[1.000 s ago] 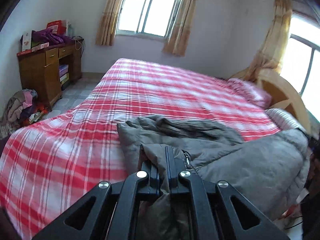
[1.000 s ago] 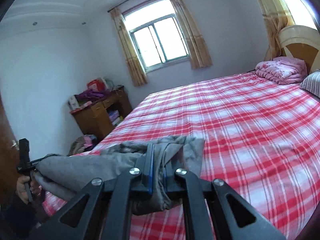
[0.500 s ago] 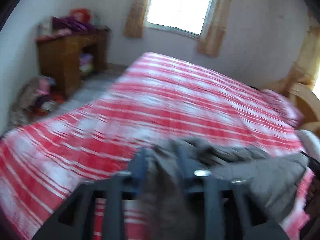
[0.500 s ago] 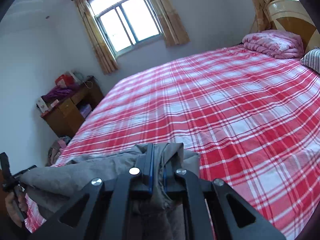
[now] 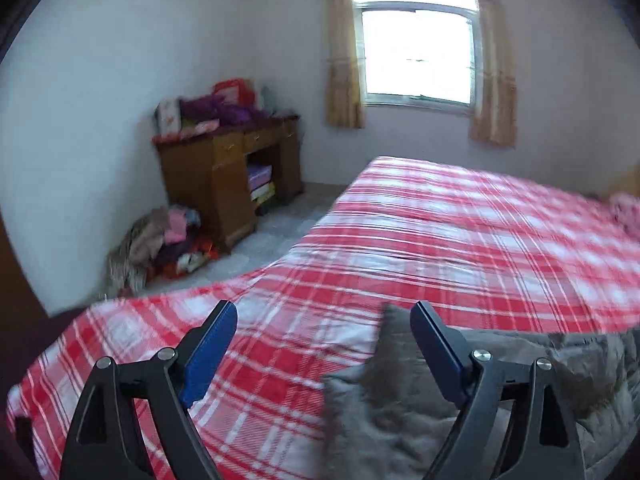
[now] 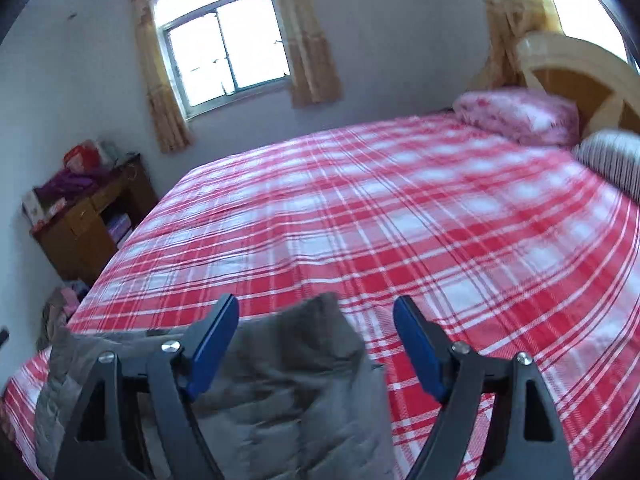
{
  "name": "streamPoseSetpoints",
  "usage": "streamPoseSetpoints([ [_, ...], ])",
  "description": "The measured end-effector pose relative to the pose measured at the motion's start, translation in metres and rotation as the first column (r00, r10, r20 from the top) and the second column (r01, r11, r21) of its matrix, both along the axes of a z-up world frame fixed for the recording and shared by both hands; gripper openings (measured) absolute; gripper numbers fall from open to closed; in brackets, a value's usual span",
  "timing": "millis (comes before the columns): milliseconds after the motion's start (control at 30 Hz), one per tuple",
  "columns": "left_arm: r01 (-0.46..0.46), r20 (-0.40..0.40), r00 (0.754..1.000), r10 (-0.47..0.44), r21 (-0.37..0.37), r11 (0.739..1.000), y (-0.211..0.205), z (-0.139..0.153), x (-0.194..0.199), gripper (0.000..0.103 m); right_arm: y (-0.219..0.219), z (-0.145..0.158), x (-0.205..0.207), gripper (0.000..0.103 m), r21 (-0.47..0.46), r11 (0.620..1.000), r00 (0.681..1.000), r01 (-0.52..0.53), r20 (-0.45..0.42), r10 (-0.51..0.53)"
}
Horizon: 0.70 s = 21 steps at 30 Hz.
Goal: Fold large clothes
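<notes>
Two grippers hang over a wide bed (image 6: 400,216) covered in a red-and-white plaid sheet, each with its blue-padded fingers spread wide apart and clamped on nothing. Between and below the fingers of the right gripper (image 6: 316,316) lies the grey quilted padded coat (image 6: 288,392), bunched on the near edge of the bed; one folded corner rises up in the gap, closer to the left-hand finger, and the rest spreads out past that finger toward the bed's near corner. At the left gripper (image 5: 323,322) the same coat (image 5: 400,412) lies under and beyond the right-hand finger, its pale edge reaching partway into the gap, while bare plaid sheet shows ahead of the left-hand finger.

Beyond the fingertips the bed runs to a white wall with a bright window (image 6: 226,48) framed by short tan curtains. Far off past the right-hand finger of the right gripper sit a folded pink blanket (image 6: 520,116), a striped pillow (image 6: 612,160) and a pale wooden headboard (image 6: 580,68). Away past the left-hand fingers stands a brown wooden desk (image 5: 228,176) piled with purple cloth and boxes, and a heap of mixed clothes (image 5: 160,244) rests on the tiled floor beside it.

The left wrist view is blurred, so the coat's folds and seams are hard to read there. The coat's lower part is cut off by the frame and by the black gripper bodies.
</notes>
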State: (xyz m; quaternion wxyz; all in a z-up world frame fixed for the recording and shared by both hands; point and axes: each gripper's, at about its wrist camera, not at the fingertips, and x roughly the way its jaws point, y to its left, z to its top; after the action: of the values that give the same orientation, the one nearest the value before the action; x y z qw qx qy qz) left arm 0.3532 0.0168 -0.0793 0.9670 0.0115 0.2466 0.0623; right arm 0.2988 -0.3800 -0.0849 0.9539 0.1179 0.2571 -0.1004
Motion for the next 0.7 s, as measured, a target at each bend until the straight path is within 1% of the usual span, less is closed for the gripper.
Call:
streamPoseSetpoints([
  [33,0.023,-0.012,1.0,-0.022,0.045,0.999,-0.019,-0.002,0.003,0.09,0.012,0.002,0.0,0.086,-0.031,0.999,1.0,-0.019,-0.002,0.019],
  [67,0.037,-0.027,0.999,-0.035,0.088,0.995,-0.037,-0.006,0.006,0.09,0.031,0.003,0.002,0.091,-0.065,0.996,0.998,-0.057,-0.012,0.057],
  [100,0.047,-0.036,0.998,-0.043,0.121,0.992,-0.051,-0.01,0.008,0.09,0.043,0.0,0.008,0.092,-0.077,0.993,0.995,-0.093,-0.026,0.091],
  [133,0.066,-0.046,0.997,-0.059,0.173,0.983,-0.069,-0.017,0.009,0.09,0.058,-0.004,0.012,0.092,-0.088,0.986,0.99,-0.139,-0.047,0.136],
  [167,0.078,-0.034,0.997,-0.071,0.245,0.966,-0.086,-0.027,0.01,0.09,0.073,-0.01,0.017,0.092,-0.099,0.979,0.983,-0.177,-0.068,0.171],
  [200,0.068,-0.012,0.998,-0.068,0.326,0.943,-0.101,-0.039,0.01,0.09,0.084,-0.016,0.021,0.092,-0.109,0.973,0.977,-0.204,-0.086,0.195],
  [233,0.06,-0.009,0.998,-0.061,0.371,0.927,-0.108,-0.048,0.012,0.09,0.095,-0.025,0.026,0.092,-0.127,0.964,0.969,-0.235,-0.112,0.222],
  [267,0.061,-0.023,0.998,-0.057,0.411,0.91,-0.114,-0.062,0.018,0.09,0.105,-0.034,0.031,0.092,-0.145,0.955,0.961,-0.26,-0.14,0.24],
  [300,0.046,-0.045,0.999,-0.029,0.443,0.896,-0.115,-0.075,0.027,0.09,0.111,-0.042,0.035,0.092,-0.162,0.948,0.955,-0.275,-0.161,0.25],
  [333,0.016,-0.056,0.998,0.011,0.461,0.887,-0.114,-0.084,0.034,0.09,0.115,-0.051,0.039,0.092,-0.184,0.939,0.949,-0.291,-0.183,0.258],
  [367,-0.005,-0.071,0.997,0.043,0.465,0.885,-0.109,-0.094,0.041,0.09,0.119,-0.062,0.045,0.092,-0.217,0.929,0.944,-0.3,-0.207,0.257],
  [400,-0.017,-0.1,0.993,0.069,0.448,0.894,-0.102,-0.103,0.049,0.09,0.116,-0.069,0.047,0.092,-0.229,0.929,0.946,-0.292,-0.215,0.244],
  [433,-0.032,-0.129,0.987,0.093,0.414,0.91,-0.093,-0.109,0.056,0.09,0.113,-0.077,0.05,0.092,-0.22,0.933,0.945,-0.285,-0.227,0.235],
  [467,-0.047,-0.146,0.983,0.11,0.38,0.924,-0.086,-0.112,0.062,0.09,0.108,-0.083,0.053,0.092,-0.198,0.939,0.943,-0.282,-0.235,0.233],
  [500,-0.052,-0.154,0.981,0.115,0.362,0.931,-0.083,-0.114,0.065,0.091,0.102,-0.089,0.056,0.092,-0.167,0.948,0.944,-0.272,-0.237,0.23],
  [533,-0.059,-0.155,0.98,0.122,0.359,0.931,-0.082,-0.116,0.067,0.093,0.097,-0.093,0.058,0.092,-0.146,0.953,0.945,-0.265,-0.233,0.228],
  [567,-0.065,-0.147,0.981,0.128,0.373,0.926,-0.084,-0.118,0.069,0.093,0.092,-0.097,0.06,0.092,-0.126,0.958,0.946,-0.259,-0.231,0.226],
  [633,-0.068,-0.135,0.982,0.134,0.406,0.911,-0.09,-0.123,0.071,0.095,0.093,-0.1,0.062,0.092,-0.12,0.96,0.948,-0.254,-0.229,0.223],
  [667,-0.068,-0.14,0.981,0.136,0.41,0.91,-0.091,-0.125,0.073,0.095,0.094,-0.099,0.062,0.092,-0.122,0.96,0.948,-0.254,-0.226,0.222],
  [700,-0.065,-0.152,0.979,0.136,0.401,0.914,-0.09,-0.127,0.075,0.096,0.095,-0.101,0.063,0.092,-0.12,0.96,0.949,-0.253,-0.222,0.222],
])
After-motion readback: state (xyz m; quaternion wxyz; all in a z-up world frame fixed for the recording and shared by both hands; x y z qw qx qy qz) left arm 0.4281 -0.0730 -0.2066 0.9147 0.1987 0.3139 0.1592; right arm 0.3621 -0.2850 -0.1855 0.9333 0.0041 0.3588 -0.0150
